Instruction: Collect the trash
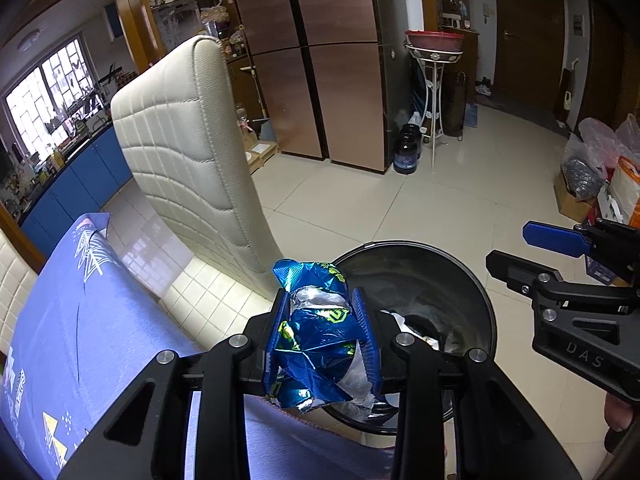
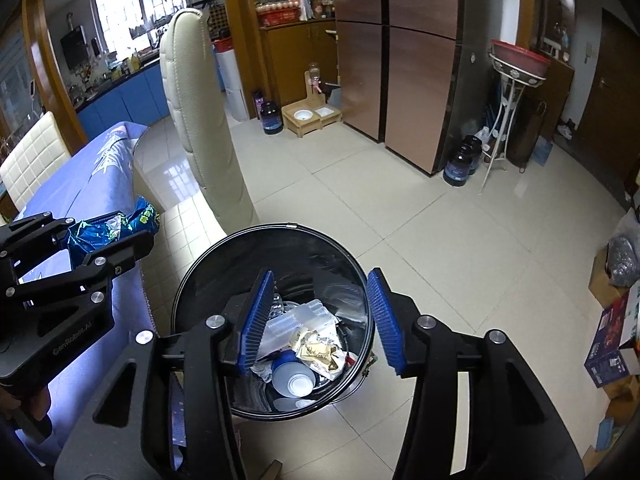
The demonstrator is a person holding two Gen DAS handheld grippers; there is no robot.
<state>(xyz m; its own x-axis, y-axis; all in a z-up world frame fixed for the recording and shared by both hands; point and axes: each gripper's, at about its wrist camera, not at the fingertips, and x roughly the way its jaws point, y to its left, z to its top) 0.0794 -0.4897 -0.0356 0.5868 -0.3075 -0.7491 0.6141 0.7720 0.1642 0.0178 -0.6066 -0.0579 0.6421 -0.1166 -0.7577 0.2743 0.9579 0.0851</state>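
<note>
A crumpled blue and silver snack wrapper [image 1: 316, 332] is pinched between the blue pads of my left gripper [image 1: 320, 300], which is shut on it just beside the near rim of the black round trash bin [image 1: 472, 280]. From the right wrist view, the same wrapper [image 2: 112, 232] and left gripper [image 2: 138, 226] hang over the table's edge, left of the bin [image 2: 320, 236]. My right gripper [image 2: 320, 276] stands open above the bin's mouth with nothing between its fingers. Clear plastic cups [image 2: 300, 320], a golden wrapper [image 2: 316, 350] and a blue and white cup [image 2: 292, 378] lie inside. The right gripper [image 1: 510, 246] also shows in the left wrist view.
A cream padded chair [image 1: 192, 152] stands behind the bin, next to the table with the purple-blue cloth [image 1: 80, 320]. Dark jars [image 2: 460, 164] and a white plant stand [image 2: 504, 128] sit by the copper fridge [image 2: 400, 60]. Boxes and bags [image 2: 612, 344] crowd the right wall.
</note>
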